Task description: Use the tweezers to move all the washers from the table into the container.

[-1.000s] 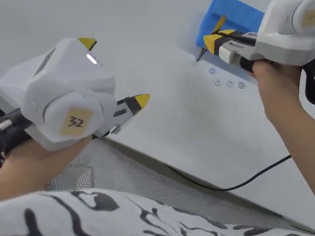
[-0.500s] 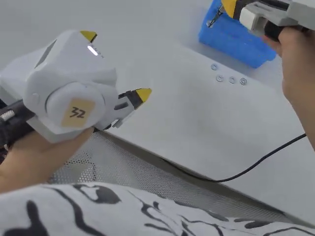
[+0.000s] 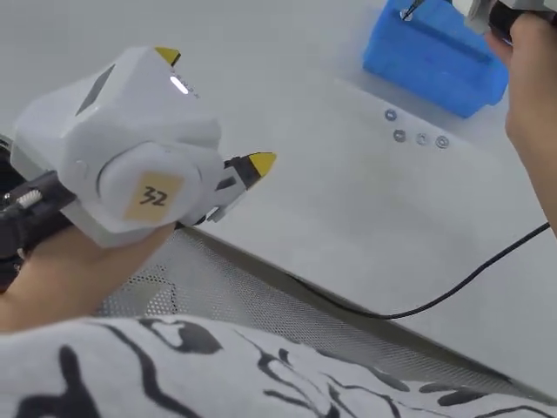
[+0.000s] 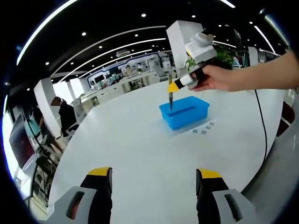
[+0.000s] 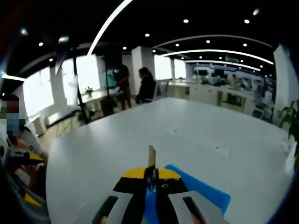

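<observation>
The right gripper (image 5: 147, 174) has its jaws clamped on the tweezers (image 4: 170, 99), which point down into the open top of the blue container (image 3: 426, 65). That pose suits a drop-off: with the tips over the middle, a washer released there would land inside and not on the rim. Whether the tips carry a washer cannot be told, as they are too small and partly hidden by the container wall. The hand (image 4: 217, 79) holds the gripper well above the container, so the tweezers hang nearly upright.

The container sits toward the far right of the desk (image 3: 331, 200). Four washers (image 3: 399, 135) lie flat on the desk just beside its near side, in a loose row, apart from one another, so the job looks well short of done.

The left gripper (image 4: 154, 175) hovers by the near edge with its jaws wide apart and nothing between them, probably parked out of the way since the tweezers need one gripper alone.

A black cable (image 3: 457, 289) crosses the near right part of the desk and drops over the near edge. It lies well apart from the washers and blocks nothing between them and the container.
</observation>
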### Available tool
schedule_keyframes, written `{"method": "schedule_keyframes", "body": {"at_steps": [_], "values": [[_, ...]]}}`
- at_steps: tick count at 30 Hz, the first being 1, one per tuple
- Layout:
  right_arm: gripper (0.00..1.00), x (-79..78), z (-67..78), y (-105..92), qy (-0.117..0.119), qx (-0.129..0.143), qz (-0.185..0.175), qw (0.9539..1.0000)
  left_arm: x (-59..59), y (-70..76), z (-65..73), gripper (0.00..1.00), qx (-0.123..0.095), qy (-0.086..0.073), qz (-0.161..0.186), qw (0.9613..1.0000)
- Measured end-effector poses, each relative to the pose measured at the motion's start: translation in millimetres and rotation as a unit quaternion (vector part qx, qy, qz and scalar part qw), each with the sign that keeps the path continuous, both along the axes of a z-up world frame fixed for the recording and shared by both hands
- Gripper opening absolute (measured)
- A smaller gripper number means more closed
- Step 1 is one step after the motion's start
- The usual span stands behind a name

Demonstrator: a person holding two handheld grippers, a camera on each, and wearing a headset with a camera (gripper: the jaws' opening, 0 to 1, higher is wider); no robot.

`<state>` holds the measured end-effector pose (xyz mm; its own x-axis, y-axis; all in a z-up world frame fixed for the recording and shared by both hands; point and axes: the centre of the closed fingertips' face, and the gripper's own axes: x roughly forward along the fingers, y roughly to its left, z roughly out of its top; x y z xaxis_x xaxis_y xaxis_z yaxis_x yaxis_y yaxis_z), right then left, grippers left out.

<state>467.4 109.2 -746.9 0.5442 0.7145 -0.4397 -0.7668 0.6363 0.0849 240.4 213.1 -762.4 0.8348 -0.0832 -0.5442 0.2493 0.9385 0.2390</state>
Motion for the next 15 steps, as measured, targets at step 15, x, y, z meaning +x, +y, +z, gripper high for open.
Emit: {"method": "schedule_keyframes", "body": {"at_steps": [15], "values": [[0.03,2.3,-31.4,7.0,0.035,-0.01,-0.008,0.9993,1.0,-2.9,2.7,0.77,-0.008,-0.008,0.002,0.9999]]}}
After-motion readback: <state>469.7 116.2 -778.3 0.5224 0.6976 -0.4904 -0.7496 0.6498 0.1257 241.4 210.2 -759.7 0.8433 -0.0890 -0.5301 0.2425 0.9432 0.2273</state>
